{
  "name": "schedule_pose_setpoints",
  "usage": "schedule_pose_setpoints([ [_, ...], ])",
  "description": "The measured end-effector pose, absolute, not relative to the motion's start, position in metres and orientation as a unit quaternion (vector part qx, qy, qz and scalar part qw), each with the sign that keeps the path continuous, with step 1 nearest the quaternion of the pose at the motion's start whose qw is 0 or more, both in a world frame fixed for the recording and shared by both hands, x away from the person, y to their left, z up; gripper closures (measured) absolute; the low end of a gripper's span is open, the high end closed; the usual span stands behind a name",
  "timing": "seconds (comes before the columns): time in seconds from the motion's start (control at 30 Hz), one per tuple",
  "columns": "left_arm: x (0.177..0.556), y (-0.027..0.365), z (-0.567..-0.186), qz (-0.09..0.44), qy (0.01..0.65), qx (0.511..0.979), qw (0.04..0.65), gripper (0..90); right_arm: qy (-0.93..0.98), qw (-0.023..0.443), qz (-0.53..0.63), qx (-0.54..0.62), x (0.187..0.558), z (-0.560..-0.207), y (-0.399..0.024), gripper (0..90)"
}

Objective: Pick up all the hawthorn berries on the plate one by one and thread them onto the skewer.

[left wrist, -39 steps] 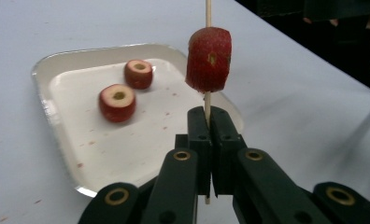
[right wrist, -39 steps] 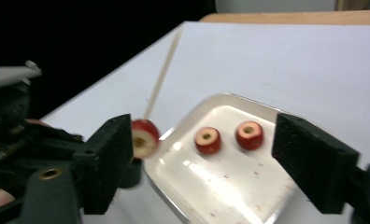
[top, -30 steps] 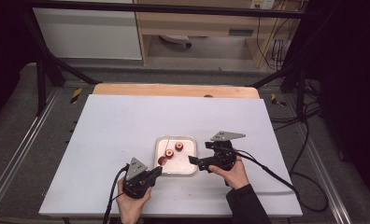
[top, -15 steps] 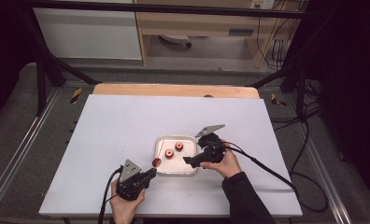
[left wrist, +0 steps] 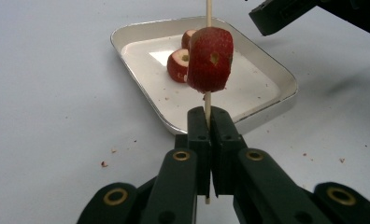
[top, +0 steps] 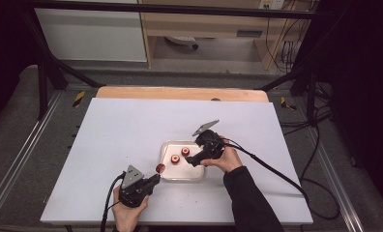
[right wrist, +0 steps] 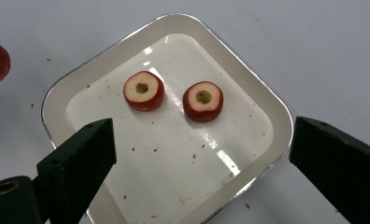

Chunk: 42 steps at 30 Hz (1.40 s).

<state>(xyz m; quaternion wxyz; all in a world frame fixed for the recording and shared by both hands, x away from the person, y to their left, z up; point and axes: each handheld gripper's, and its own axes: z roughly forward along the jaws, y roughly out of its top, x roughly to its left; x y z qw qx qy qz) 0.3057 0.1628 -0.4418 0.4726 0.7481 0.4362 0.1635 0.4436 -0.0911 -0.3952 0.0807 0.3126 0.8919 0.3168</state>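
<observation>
My left gripper [left wrist: 210,116] is shut on a thin wooden skewer [left wrist: 208,9] that stands upright between its jaws. One red cored fruit slice [left wrist: 210,60] is threaded on the skewer above the jaws. In the high view this gripper [top: 153,180] sits near the table's front edge, and the skewered slice [top: 159,167] hangs by the left rim of the white tray [top: 180,179]. Two more red cored slices [right wrist: 144,90] [right wrist: 203,101] lie in the tray [right wrist: 276,112]. My right gripper [right wrist: 202,135] hovers open above them, its jaws wide apart and holding nothing.
The tray sits on a white table top [top: 122,130] with a wooden strip [top: 180,93] along its far edge. Small red crumbs dot the tray floor and the table around it. Cables trail from both grippers toward the front.
My right gripper has moved left and slightly away from me, now over the tray's slices. The left gripper with its skewer has barely shifted.
</observation>
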Motion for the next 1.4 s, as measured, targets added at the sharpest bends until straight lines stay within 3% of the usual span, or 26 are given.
schedule_pose_setpoints([
  [0.93,0.307,0.165,-0.444,0.162,0.433,0.752,0.470,87.8,0.944,0.041,0.232,0.232,0.487,-0.410,-0.054,46.3],
  [1.4,0.307,0.165,-0.445,0.159,0.433,0.753,0.468,87.8,0.948,0.020,0.221,0.230,0.492,-0.416,-0.053,59.9],
])
